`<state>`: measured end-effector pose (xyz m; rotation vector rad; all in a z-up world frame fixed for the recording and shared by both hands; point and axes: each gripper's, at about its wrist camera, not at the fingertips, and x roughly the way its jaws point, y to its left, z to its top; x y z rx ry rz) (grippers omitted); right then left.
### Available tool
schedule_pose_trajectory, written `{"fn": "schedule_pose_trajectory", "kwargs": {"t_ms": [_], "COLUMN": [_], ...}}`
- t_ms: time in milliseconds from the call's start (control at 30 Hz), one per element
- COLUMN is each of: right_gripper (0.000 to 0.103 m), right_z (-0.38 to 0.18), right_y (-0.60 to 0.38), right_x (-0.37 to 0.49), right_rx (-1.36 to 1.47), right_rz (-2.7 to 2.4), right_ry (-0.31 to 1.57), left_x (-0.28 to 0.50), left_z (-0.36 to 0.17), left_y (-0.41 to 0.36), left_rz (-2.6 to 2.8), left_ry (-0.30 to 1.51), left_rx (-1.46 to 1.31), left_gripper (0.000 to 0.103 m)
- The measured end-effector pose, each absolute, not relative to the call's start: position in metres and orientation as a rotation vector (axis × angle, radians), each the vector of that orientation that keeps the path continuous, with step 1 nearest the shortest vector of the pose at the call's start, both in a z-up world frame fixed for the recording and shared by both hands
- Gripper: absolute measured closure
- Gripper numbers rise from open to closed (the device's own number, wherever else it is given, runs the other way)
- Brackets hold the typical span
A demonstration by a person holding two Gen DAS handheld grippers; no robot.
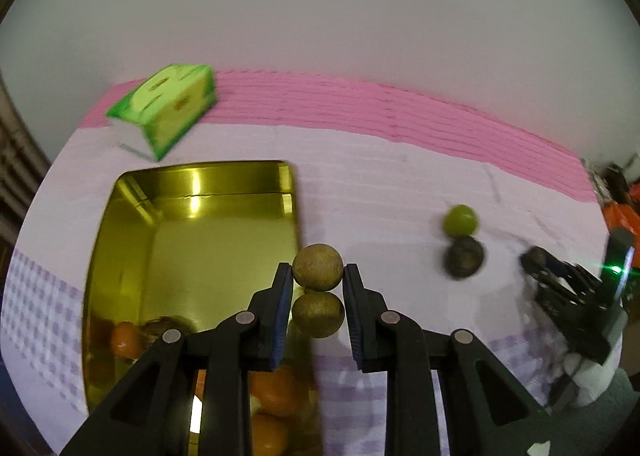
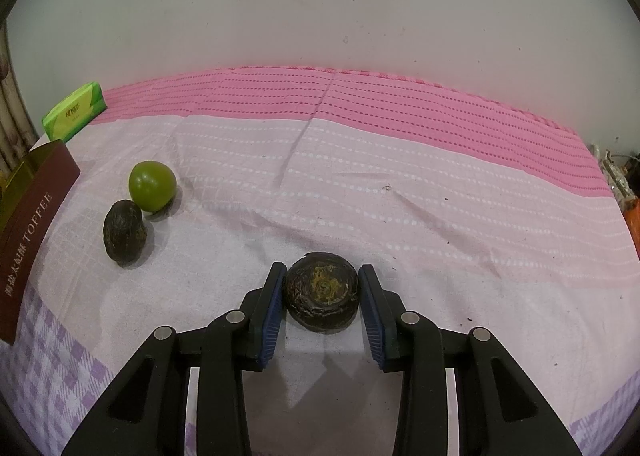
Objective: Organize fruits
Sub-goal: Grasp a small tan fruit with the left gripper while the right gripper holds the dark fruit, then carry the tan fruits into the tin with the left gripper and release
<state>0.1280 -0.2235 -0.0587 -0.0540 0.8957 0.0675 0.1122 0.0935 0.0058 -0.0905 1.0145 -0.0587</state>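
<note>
My left gripper [image 1: 317,274] is shut on a round tan-brown fruit [image 1: 318,266], with a second like fruit [image 1: 318,314] just below it, held above the right rim of the gold tin tray [image 1: 192,180]. Several orange fruits [image 1: 126,340] lie in the tray's near end. My right gripper [image 2: 322,284] stands around a dark wrinkled fruit [image 2: 322,290] that rests on the cloth; the pads touch or nearly touch it. A green fruit [image 2: 152,185] and another dark fruit [image 2: 123,232] lie to the left, also in the left wrist view [image 1: 460,219] [image 1: 464,261].
A green tissue pack [image 1: 168,108] lies at the back left, also in the right wrist view [image 2: 74,116]. The tin's brown "TOFFEE" side [image 2: 32,232] stands at the left edge. The pink and lilac cloth [image 2: 400,184] covers the table up to a white wall.
</note>
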Motion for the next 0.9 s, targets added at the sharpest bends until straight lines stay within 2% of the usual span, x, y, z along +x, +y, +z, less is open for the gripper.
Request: {"fn": "schedule_pose_trajectory", "kwargs": {"t_ms": [433, 900], "right_gripper": [0.065, 0.065], "right_z": [-0.059, -0.059], "right_y": [-0.223, -0.226], "right_x": [0.128, 0.128], "right_rx": [-0.055, -0.058], "right_rz": [0.067, 0.068], "right_ry": [0.896, 0.896], "left_x": [0.122, 0.113], "left_z": [-0.041, -0.054], "left_y": [0.15, 0.157], "left_rz": [0.076, 0.091], "left_ry": [1.112, 1.134], "left_rx": [-0.121, -0.125], "left_gripper": [0.081, 0.081]}}
